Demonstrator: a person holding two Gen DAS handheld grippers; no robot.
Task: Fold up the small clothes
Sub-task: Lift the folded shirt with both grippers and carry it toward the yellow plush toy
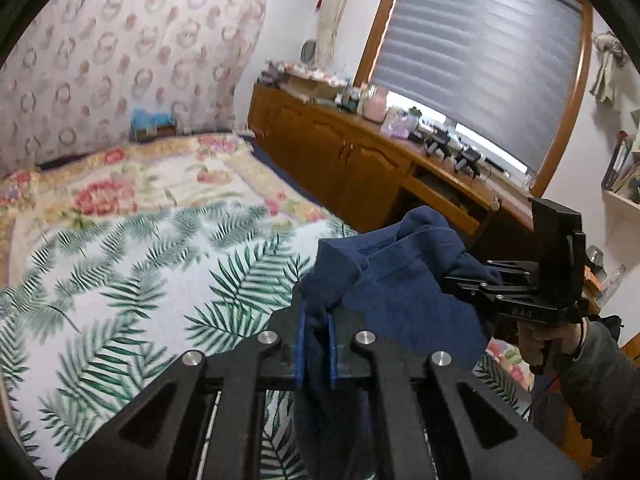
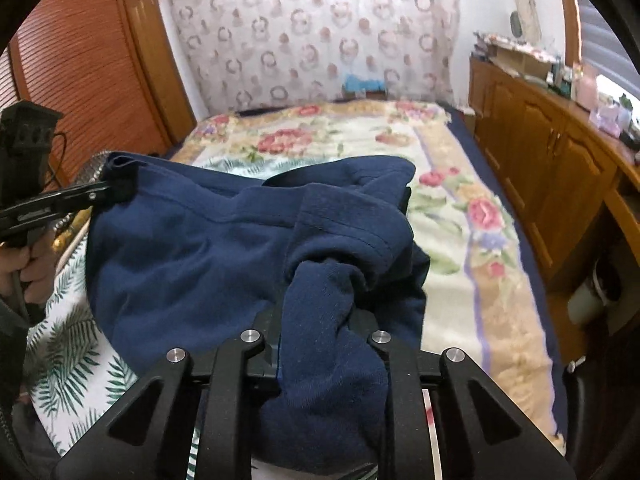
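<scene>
A navy blue garment (image 1: pixel 396 288) hangs in the air between both grippers, above the bed. My left gripper (image 1: pixel 316 336) is shut on one bunched edge of it; its blue pads pinch the cloth. It also shows in the right wrist view (image 2: pixel 116 188), clamped on the garment's far left corner. My right gripper (image 2: pixel 320 332) is shut on a thick bunch of the same garment (image 2: pixel 192 256), which hides its fingertips. In the left wrist view the right gripper (image 1: pixel 480 280) grips the cloth's right side.
Below lies the bed with a palm-leaf sheet (image 1: pixel 120 288) and a floral blanket (image 2: pixel 460 208). A wooden cabinet (image 1: pixel 344 156) with cluttered top runs along the right under a window. A slatted wooden door (image 2: pixel 80 64) stands left. A patterned curtain (image 2: pixel 312 28) hangs behind.
</scene>
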